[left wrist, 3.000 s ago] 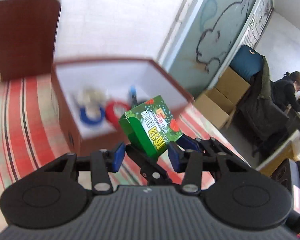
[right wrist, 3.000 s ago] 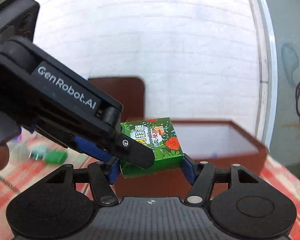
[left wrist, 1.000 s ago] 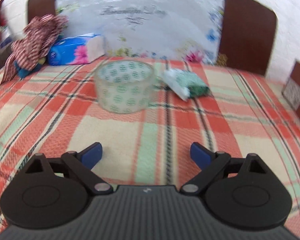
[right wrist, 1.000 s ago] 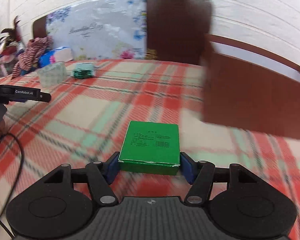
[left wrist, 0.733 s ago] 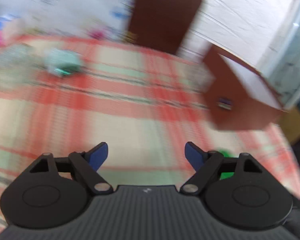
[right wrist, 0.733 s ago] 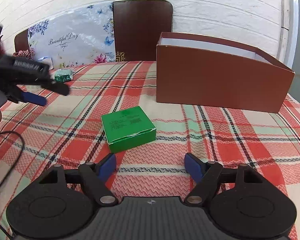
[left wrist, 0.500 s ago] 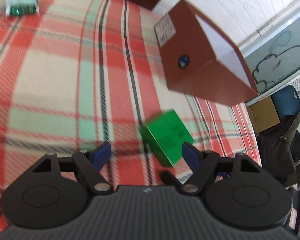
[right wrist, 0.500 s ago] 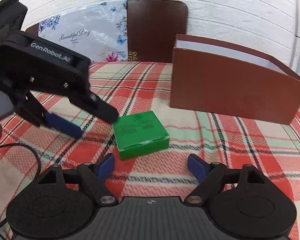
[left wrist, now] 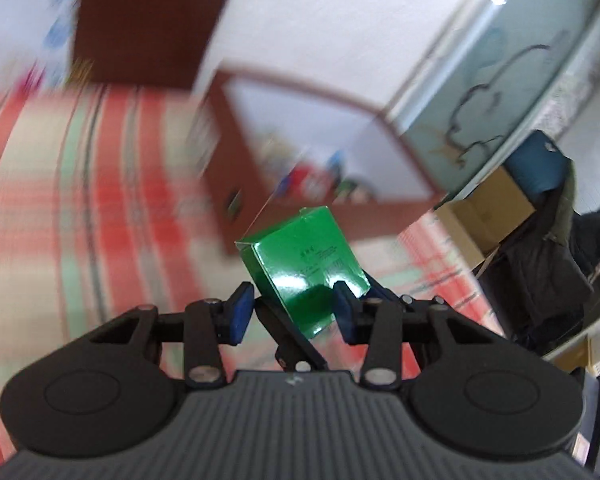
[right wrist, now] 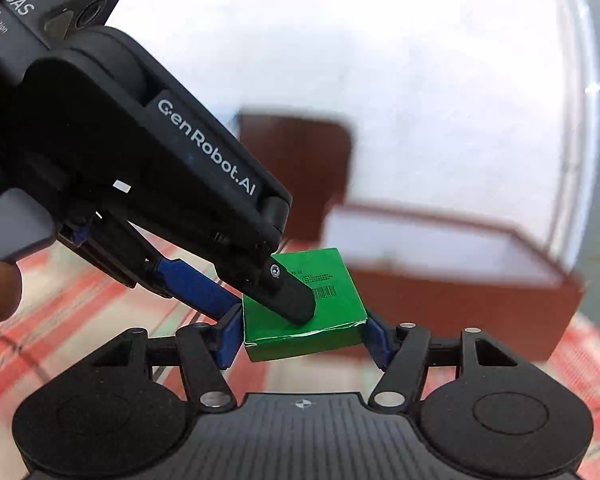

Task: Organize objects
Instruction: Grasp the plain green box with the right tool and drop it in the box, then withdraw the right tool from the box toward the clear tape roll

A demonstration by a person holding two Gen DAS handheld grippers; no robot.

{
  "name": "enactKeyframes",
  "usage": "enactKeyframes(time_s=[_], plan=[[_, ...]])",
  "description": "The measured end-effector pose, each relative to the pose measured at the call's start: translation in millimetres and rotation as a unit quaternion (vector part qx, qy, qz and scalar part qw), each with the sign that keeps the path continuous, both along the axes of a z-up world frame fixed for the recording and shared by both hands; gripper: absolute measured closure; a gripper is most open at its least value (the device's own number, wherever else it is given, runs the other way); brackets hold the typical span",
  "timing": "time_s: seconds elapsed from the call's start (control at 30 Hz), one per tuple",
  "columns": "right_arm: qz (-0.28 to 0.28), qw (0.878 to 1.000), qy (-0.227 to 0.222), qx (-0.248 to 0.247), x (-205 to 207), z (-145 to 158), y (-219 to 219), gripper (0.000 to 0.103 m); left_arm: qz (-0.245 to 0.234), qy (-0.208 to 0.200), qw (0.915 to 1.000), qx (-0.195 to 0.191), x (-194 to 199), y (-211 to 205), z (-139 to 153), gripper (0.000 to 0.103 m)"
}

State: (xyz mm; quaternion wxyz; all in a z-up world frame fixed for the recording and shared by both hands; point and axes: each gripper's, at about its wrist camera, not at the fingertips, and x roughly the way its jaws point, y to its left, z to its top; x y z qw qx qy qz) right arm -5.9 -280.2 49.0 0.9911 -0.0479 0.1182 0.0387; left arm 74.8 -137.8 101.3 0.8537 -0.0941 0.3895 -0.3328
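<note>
Plaid red/green tablecloth (left wrist: 80,200) fills the left of the left wrist cam, all smeared w/ motion blur, white wall behind it. Brown open box (left wrist: 220,168) sits on the cloth mid-frame. It's got stuff inside, but too blurry to say what. Dark brown chair back (left wrist: 140,20) is up top left, and cardboard boxes (left wrist: 492,208) are on the floor off to the right.

Left gripper (left wrist: 292,312) has the green box (left wrist: 304,264) sitting between its blue pads, up off the cloth and tilted, in front of the brown box's near wall. Right-hand pad looks like it's touching the box edge and the left-hand pad is just beside it. Can't tell tbh if it's actually squeezing. A black finger (left wrist: 288,336) from the other gripper pokes in under the green box.

Right wrist cam has the same cloth (right wrist: 60,300) low on the left, white wall above, chair back (right wrist: 296,160) and brown box (right wrist: 460,304) behind, both blurry. Right gripper (right wrist: 302,338) is clamped on the green box (right wrist: 332,308), one blue pad tight on each side, barcode face up. Left gripper (right wrist: 262,306) comes in from upper left w/ its black fingertip lying on the box's top face. Its blue-padded finger reaches the box's left corner. Grip there is unclear too.
</note>
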Motion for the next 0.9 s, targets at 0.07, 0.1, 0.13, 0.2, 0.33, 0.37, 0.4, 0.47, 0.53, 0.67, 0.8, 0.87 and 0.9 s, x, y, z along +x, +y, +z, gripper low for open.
enactKeyframes(time_s=[0.07,0.1,0.13,0.2,0.33,0.37,0.4,0.47,0.53,0.67,0.8,0.87,0.9], plan=[[-0.021,0.999,-0.028,-0.004,11.1,10.3,-10.8,0.041,-0.015,-0.027,0.9995,-0.001,10.1,-16.8,15.3,0.057],[-0.029,0.999,-0.032,-0.003,19.0,14.2,-17.1,0.041,-0.018,-0.031,0.9994,0.000,17.7,-25.4,19.5,0.056],[-0.037,0.999,-0.035,0.001,27.1,17.1,-24.0,0.041,-0.021,-0.034,0.9992,0.000,26.0,-34.5,22.8,0.056],[-0.053,0.998,-0.037,0.006,44.3,20.5,-37.5,0.041,-0.029,-0.043,0.9986,0.003,42.0,-53.2,27.0,0.055],[-0.079,0.997,-0.018,-0.009,89.4,14.9,-56.7,0.033,-0.025,-0.049,0.9982,0.022,74.3,-88.3,21.9,0.043],[-0.092,0.996,-0.007,-0.020,99.6,10.5,-58.7,0.031,-0.012,-0.057,0.9973,0.044,78.7,-94.8,18.0,0.043],[-0.107,0.994,-0.003,-0.024,104.5,6.2,-60.8,0.031,0.001,-0.064,0.9957,0.068,81.4,-98.6,13.5,0.043],[-0.108,0.994,-0.008,0.000,97.9,2.6,-67.3,0.032,0.013,-0.070,0.9933,0.090,81.6,-96.5,6.4,0.041],[-0.109,0.994,-0.020,0.023,82.3,-0.5,-70.1,0.032,0.006,-0.076,0.9940,0.079,73.1,-87.9,3.3,0.035],[-0.122,0.990,-0.029,0.062,47.6,-5.3,-65.5,0.031,0.011,-0.106,0.9897,0.096,42.2,-83.4,11.1,0.037],[-0.101,0.991,0.015,0.081,26.2,-9.7,-58.8,0.031,0.012,-0.126,0.9847,0.120,8.6,-78.1,15.2,0.036],[-0.097,0.990,0.040,0.092,20.8,-11.7,-56.0,0.031,0.013,-0.120,0.9840,0.131,-1.8,-72.9,12.6,0.036],[-0.093,0.989,0.050,0.101,17.2,-13.5,-56.7,0.031,0.015,-0.116,0.9840,0.134,-5.5,-69.3,10.4,0.035]])
